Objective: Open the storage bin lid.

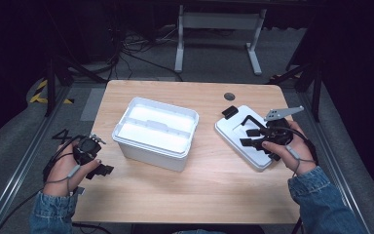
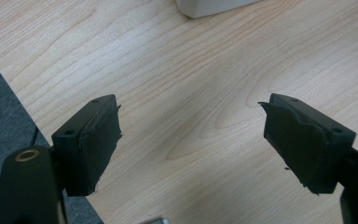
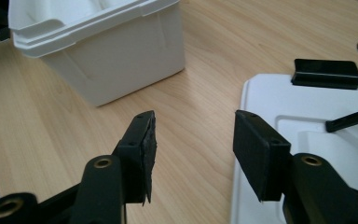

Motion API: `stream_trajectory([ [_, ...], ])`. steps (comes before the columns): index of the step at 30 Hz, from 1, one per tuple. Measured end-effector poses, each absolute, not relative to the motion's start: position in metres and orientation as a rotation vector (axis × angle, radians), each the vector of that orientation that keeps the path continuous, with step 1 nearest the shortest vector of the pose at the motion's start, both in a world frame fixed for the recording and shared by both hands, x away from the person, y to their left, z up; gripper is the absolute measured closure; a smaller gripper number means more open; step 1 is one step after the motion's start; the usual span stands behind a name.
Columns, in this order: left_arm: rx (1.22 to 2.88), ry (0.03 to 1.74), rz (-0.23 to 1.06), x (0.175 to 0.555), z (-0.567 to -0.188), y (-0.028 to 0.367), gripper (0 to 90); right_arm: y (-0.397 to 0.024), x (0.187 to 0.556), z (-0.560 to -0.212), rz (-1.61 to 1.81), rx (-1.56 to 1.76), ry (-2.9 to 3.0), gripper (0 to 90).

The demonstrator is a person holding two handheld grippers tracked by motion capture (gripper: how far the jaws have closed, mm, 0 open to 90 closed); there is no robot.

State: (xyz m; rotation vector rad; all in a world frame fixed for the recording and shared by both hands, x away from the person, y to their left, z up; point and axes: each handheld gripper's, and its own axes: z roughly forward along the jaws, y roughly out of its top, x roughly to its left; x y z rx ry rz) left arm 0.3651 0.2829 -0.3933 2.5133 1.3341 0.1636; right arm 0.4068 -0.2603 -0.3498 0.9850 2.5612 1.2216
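2 grippers low, fingers [image 2: 98, 140] apart.

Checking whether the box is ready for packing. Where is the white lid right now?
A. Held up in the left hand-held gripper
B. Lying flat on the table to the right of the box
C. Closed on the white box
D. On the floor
B: the lid lies flat on the table, apart from the open white box, under the right hand-held gripper.

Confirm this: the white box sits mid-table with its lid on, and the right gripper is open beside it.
Wrong on the lid. The white box is open; its lid lies flat on the table to the right, as the high view shows. The right gripper is open.
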Motion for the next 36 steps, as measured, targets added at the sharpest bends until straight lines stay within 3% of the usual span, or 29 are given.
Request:
stream_trajectory([
  [23, 2.535, 1.324, 0.166, 0.367, -0.395, 0.281, 19.2, -0.229, 0.374, -0.388, 1.256, 0.927, 2.666, 46.6],
  [36, 2.529, 1.333, 0.148, 0.368, -0.397, 0.279, 19.1, -0.225, 0.375, -0.406, 1.175, 0.930, 2.683, 43.1],
])
